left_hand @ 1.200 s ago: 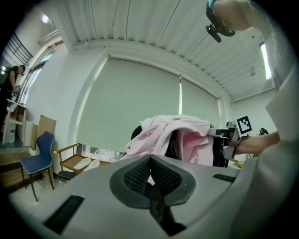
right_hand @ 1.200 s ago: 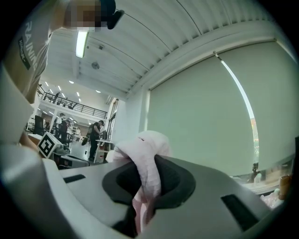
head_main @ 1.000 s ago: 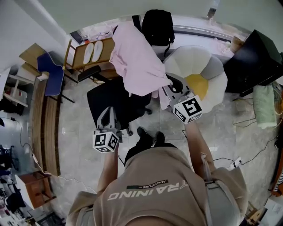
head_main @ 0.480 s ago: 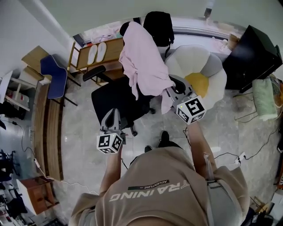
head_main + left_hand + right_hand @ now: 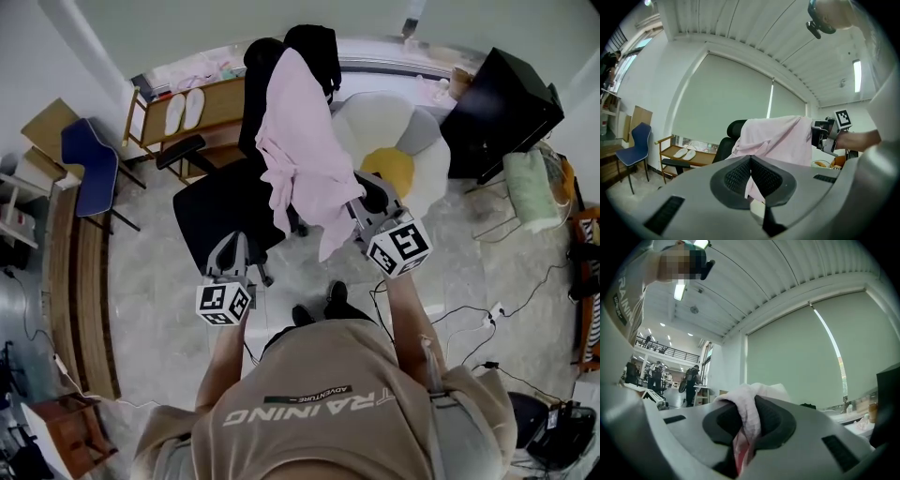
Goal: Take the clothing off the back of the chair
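A pink garment (image 5: pixel 300 141) hangs over the back of a black office chair (image 5: pixel 220 202) and trails down its right side. My right gripper (image 5: pixel 361 199) is shut on the garment's lower right edge. In the right gripper view the pink cloth (image 5: pixel 745 401) is bunched between the pads. My left gripper (image 5: pixel 232 246) hovers over the floor in front of the seat, apart from the garment, shut with nothing in it. The left gripper view shows the garment (image 5: pixel 780 138) ahead on the chair back and the right gripper (image 5: pixel 820 133) at its right edge.
A wooden rack with white slippers (image 5: pixel 183 108) and a blue chair (image 5: pixel 89 164) stand to the left. A white and yellow flower-shaped cushion (image 5: pixel 394 150) and a black cabinet (image 5: pixel 497 108) are on the right. A black bag (image 5: pixel 314 42) sits behind the chair. Cables (image 5: pixel 469 314) run across the floor.
Both hands have shifted sideways past the chair. The garment's lower edge is drawn out farther toward my right gripper, which keeps its hold. The left gripper stays shut and empty.
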`<state>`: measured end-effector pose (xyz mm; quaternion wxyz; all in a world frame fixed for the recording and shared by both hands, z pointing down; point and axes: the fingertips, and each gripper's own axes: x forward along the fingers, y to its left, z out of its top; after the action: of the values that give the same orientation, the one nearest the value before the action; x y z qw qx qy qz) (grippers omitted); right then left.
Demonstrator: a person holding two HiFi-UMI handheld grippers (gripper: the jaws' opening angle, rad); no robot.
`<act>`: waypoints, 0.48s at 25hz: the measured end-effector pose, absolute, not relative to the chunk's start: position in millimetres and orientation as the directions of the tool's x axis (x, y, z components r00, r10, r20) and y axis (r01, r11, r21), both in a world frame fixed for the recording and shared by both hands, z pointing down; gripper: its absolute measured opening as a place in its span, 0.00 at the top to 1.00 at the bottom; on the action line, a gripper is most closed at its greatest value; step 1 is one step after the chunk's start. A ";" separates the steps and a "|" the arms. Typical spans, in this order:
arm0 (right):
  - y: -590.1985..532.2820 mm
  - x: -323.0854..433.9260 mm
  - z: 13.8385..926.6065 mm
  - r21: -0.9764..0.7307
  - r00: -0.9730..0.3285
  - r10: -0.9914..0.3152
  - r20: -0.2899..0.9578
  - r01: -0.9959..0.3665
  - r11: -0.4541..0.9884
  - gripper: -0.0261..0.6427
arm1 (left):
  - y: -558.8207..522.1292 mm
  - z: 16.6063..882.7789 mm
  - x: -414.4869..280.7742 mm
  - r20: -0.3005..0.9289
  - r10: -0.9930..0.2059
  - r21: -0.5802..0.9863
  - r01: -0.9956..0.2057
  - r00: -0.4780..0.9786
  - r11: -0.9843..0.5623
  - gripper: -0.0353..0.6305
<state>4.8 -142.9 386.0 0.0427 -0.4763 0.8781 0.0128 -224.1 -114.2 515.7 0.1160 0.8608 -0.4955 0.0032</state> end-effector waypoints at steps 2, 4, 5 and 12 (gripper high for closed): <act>-129.0 7.5 382.7 -0.019 -0.548 -0.831 -0.094 -0.834 0.551 0.86 | -105.4 512.4 -216.4 0.109 -0.846 0.192 -0.846 0.522 -0.497 0.93; -117.5 8.6 380.5 -0.017 -0.554 -0.826 -0.101 -0.829 0.559 0.86 | -98.5 508.0 -210.8 0.099 -0.842 0.182 -0.842 0.530 -0.508 0.93; -113.2 8.2 379.8 -0.013 -0.559 -0.823 -0.102 -0.827 0.563 0.86 | -96.2 505.5 -209.5 0.095 -0.842 0.175 -0.842 0.531 -0.511 0.93; -81.1 1.5 370.0 0.017 -0.636 -0.765 -0.102 -0.770 0.637 0.86 | -81.8 497.9 -193.4 0.087 -0.846 0.159 -0.845 0.527 -0.510 0.93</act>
<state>1.5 -81.1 370.0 0.0427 -0.4248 0.9038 0.0293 -193.4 -81.8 497.9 0.0911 0.8690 -0.4864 -0.0011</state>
